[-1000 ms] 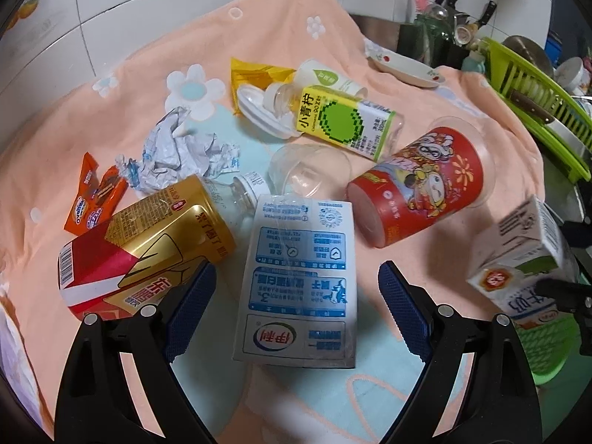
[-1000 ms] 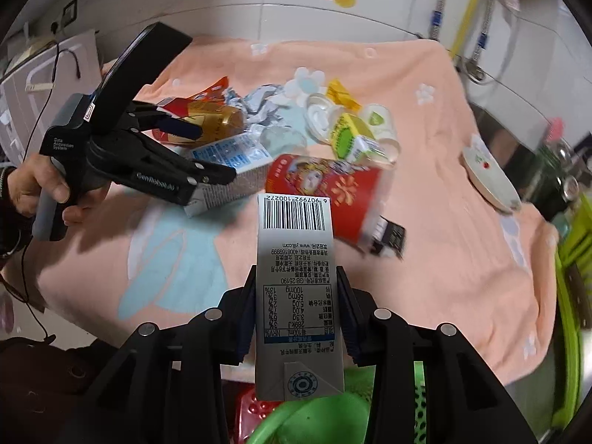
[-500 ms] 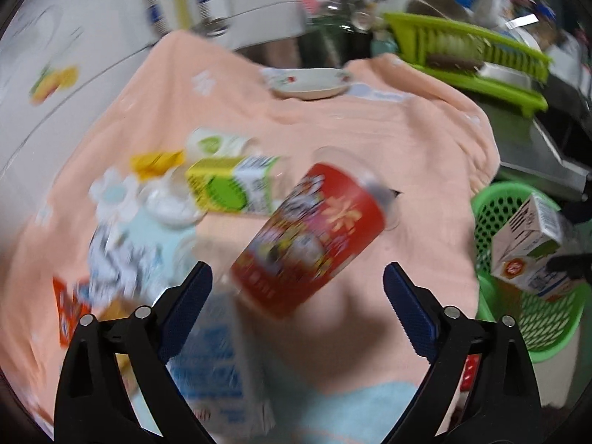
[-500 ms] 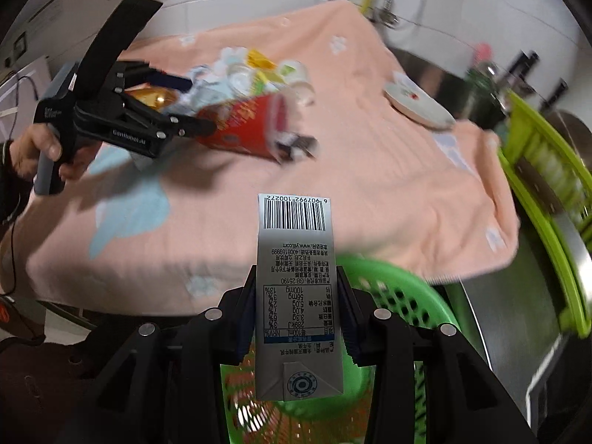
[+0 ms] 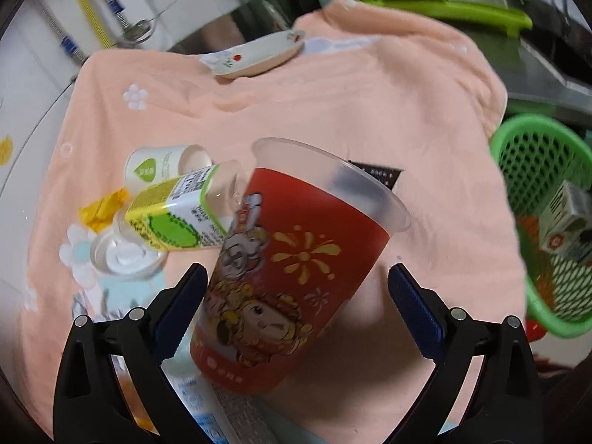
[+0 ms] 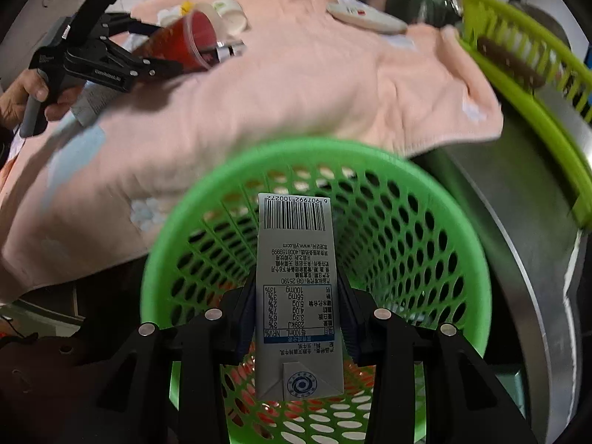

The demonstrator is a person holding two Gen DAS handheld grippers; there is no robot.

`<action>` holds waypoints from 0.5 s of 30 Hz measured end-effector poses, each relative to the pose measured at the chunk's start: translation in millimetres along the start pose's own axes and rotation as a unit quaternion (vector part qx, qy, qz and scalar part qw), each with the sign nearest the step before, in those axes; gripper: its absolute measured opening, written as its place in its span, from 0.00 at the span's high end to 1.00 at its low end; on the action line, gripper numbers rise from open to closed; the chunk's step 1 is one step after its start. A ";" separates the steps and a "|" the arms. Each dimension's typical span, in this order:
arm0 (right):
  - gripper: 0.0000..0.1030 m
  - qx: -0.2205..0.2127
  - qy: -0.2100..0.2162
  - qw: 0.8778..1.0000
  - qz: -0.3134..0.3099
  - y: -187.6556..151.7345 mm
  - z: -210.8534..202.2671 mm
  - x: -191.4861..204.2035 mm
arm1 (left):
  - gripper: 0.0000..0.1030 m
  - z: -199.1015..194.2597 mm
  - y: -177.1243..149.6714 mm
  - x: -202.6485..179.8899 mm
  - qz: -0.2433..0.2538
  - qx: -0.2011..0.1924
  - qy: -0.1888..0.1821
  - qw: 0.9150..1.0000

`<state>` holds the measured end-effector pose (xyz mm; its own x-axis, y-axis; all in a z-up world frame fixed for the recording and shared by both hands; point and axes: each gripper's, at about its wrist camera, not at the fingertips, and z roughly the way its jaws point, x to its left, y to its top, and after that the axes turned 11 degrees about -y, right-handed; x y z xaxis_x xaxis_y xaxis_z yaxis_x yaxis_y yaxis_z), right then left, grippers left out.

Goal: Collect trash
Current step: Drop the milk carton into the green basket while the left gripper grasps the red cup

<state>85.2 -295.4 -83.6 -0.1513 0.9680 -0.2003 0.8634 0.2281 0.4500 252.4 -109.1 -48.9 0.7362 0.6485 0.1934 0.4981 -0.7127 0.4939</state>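
Right wrist view: grey rectangular milk carton clamped btwn right gripper pads, over round green perforated plastic basket. Left of basket, on peach towel: left gripper jaws opening, straddling red printed plastic cup, no pad contact visible.

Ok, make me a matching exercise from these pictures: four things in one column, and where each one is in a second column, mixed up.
Things:
1. milk carton
2. red cup
3. dish
4. green basket

Places:
A. at the far edge of the peach towel
B. beside the counter, below the towel's edge
C. clamped in the right gripper
D. lying between the open fingers of the left gripper

Pairs: 1-C, 2-D, 3-A, 4-B
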 end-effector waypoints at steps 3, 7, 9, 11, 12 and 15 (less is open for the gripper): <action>0.63 0.008 -0.002 1.000 -0.001 -4.9 7.8 -1.6 | 0.07 5.7 2.5 2.0 0.010 0.012 0.003 1.000; 0.63 0.021 0.000 1.000 0.001 -10.4 16.9 -2.6 | 0.21 6.3 3.2 6.9 0.005 0.013 0.022 1.000; 0.63 0.025 0.001 1.000 0.001 -12.8 19.2 -2.8 | 0.24 5.6 3.8 8.8 0.000 0.020 0.022 1.000; 0.63 0.024 -0.003 1.000 0.000 -13.3 19.7 -2.2 | 0.27 6.1 4.7 6.1 0.007 0.031 0.035 0.999; 0.63 0.023 -0.006 1.000 -0.001 -14.2 19.7 -1.8 | 0.28 6.0 5.0 3.5 0.012 0.035 0.042 0.998; 0.63 0.023 -0.006 1.000 0.001 -15.1 19.5 -1.4 | 0.30 3.2 5.6 -4.3 0.031 0.049 0.060 0.997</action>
<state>81.8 -302.3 -107.1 -0.1447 0.9670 -0.2097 0.8853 0.2212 0.4090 253.4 -116.7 -49.7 0.7097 0.6258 0.3236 0.5001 -0.7710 0.3943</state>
